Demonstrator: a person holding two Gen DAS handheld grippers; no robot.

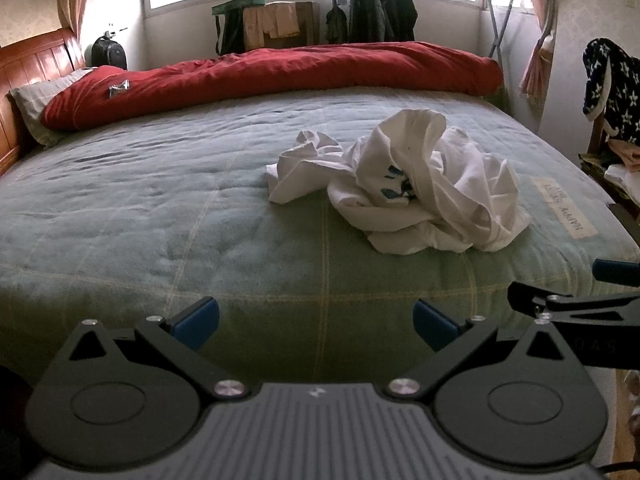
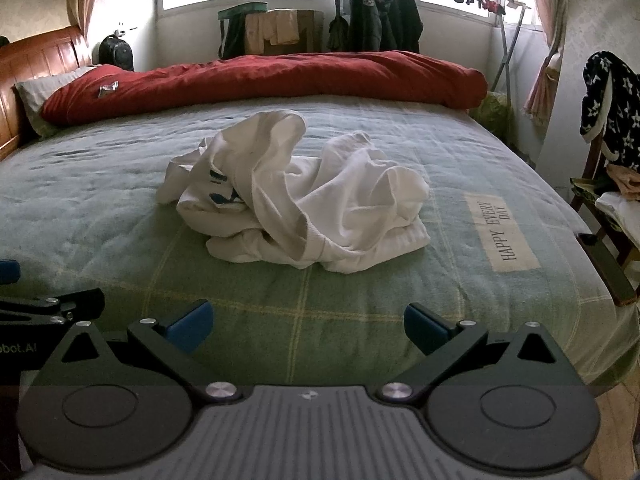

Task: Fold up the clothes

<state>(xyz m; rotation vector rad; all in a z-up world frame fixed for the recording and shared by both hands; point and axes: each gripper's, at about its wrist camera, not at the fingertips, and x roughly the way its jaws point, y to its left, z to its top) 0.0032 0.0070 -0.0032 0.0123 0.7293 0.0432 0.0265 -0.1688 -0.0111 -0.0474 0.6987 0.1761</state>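
A crumpled white garment (image 1: 404, 184) with a blue print lies in a heap on the green checked bedspread (image 1: 160, 216). In the right wrist view the same white garment (image 2: 304, 196) sits straight ahead, mid-bed. My left gripper (image 1: 316, 326) hovers at the bed's near edge, open, with nothing between its blue pads; the heap is ahead and to its right. My right gripper (image 2: 308, 328) is also open and empty, short of the heap. Each gripper shows at the edge of the other's view: the right one (image 1: 580, 300), the left one (image 2: 48, 300).
A rolled red duvet (image 1: 272, 76) lies along the far side of the bed, by a grey pillow (image 1: 36, 96) and wooden headboard (image 1: 28, 72). A clothes rack (image 2: 400, 12) with dark jackets stands at the window. A chair (image 2: 608, 184) piled with clothes stands at the right.
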